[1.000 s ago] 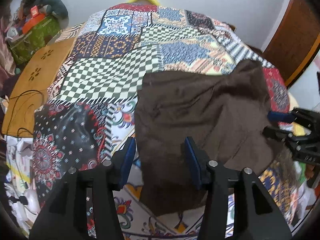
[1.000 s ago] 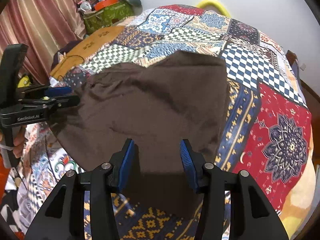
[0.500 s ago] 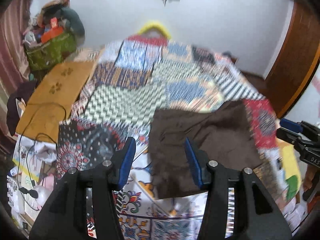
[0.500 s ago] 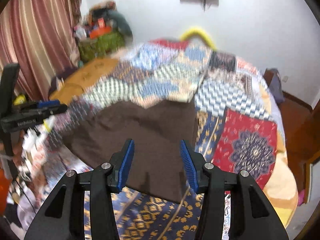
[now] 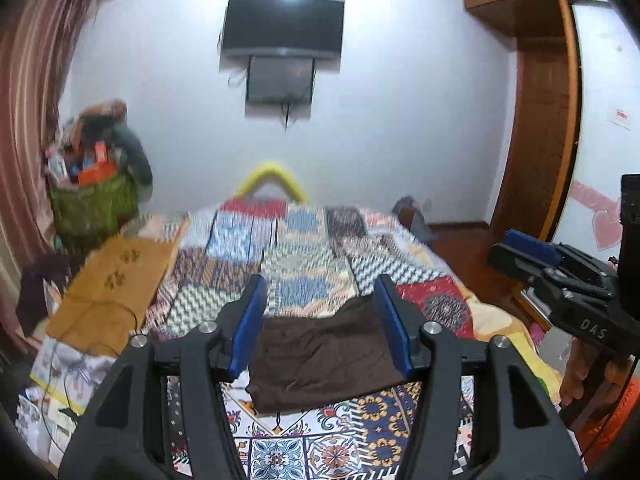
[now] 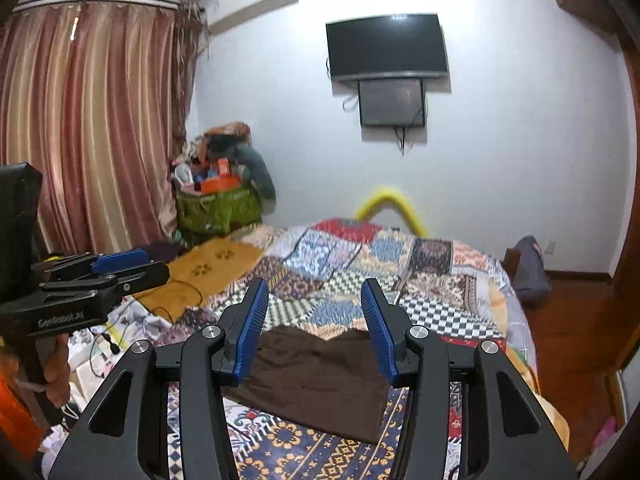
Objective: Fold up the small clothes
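Note:
A folded dark brown garment [image 5: 320,356] [image 6: 316,376] lies flat on the patchwork bedspread [image 5: 304,264] [image 6: 360,264], near its front edge. My left gripper [image 5: 320,292] hangs well above it, jaws opening, nothing between the blue pads. My right gripper [image 6: 314,292] is also raised above the cloth, jaws opening and empty. In the left wrist view the right gripper [image 5: 516,246] shows at the right edge, held by a hand [image 5: 580,372]. Seen from the right wrist view, the left gripper [image 6: 132,266] is at the left edge, in a hand [image 6: 60,376].
A green bag [image 6: 218,208] piled with items stands by striped curtains [image 6: 88,120]. A yellow-brown mat [image 5: 112,280] with a black cable lies left of the bed. A TV [image 5: 282,28] hangs on the far wall. A wooden wardrobe [image 5: 536,120] stands right.
Both grippers rose and drew back from the brown garment and tilted up toward the wall. The garment stays on the bed, now looking small and far below. The jaws stand a little wider.

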`<action>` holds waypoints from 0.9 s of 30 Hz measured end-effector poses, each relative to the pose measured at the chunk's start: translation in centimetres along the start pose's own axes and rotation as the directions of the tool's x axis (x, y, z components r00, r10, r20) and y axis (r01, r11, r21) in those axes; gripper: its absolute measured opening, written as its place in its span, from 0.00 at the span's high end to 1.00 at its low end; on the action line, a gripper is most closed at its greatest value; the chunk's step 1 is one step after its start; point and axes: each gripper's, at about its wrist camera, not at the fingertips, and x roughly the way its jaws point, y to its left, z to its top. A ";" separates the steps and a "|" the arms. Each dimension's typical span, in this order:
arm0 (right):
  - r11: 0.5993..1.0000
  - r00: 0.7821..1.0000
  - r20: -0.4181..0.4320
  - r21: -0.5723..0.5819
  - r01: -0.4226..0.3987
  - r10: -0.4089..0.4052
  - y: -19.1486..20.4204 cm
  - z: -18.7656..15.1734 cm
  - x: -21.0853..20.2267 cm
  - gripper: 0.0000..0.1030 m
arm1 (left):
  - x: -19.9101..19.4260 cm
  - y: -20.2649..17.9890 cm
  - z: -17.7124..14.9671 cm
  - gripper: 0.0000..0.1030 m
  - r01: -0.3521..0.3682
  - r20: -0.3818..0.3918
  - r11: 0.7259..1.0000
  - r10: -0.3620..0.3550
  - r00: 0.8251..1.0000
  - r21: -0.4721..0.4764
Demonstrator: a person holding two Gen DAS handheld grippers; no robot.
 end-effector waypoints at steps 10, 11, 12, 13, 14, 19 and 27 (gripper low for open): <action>0.998 0.993 0.108 -0.004 0.057 -0.057 1.4 -0.7 -3.3 0.09 | -4.6 -1.3 -1.2 0.01 -0.039 0.147 0.999 0.042 0.988 -0.023; 0.998 0.991 0.115 -0.002 0.068 -0.067 1.5 -0.8 -3.4 0.03 | -4.7 -1.3 -1.3 0.01 -0.042 0.145 0.999 0.046 0.988 -0.027; 0.997 0.989 0.121 -0.001 0.082 -0.081 1.7 -0.9 -3.6 0.00 | -4.9 -1.2 -1.4 0.01 -0.044 0.142 0.998 0.048 0.989 -0.034; 0.996 0.988 0.127 -0.003 0.093 -0.092 1.7 -1.0 -3.5 0.00 | -4.9 -1.2 -1.6 0.01 -0.042 0.136 0.998 0.047 0.990 -0.040; 0.995 0.987 0.129 -0.006 0.101 -0.099 1.8 -1.1 -3.6 0.00 | -4.8 -1.1 -1.7 0.01 -0.040 0.130 0.998 0.045 0.991 -0.044; 0.993 0.986 0.120 -0.011 0.120 -0.118 2.1 -1.4 -3.8 0.00 | -4.8 -1.0 -2.2 0.00 -0.047 0.128 0.998 0.053 0.990 -0.049; 0.994 0.988 0.100 0.019 0.112 -0.113 1.8 -1.8 -4.1 0.00 | -4.9 -1.3 -2.6 0.00 -0.055 0.132 0.997 0.060 0.989 -0.045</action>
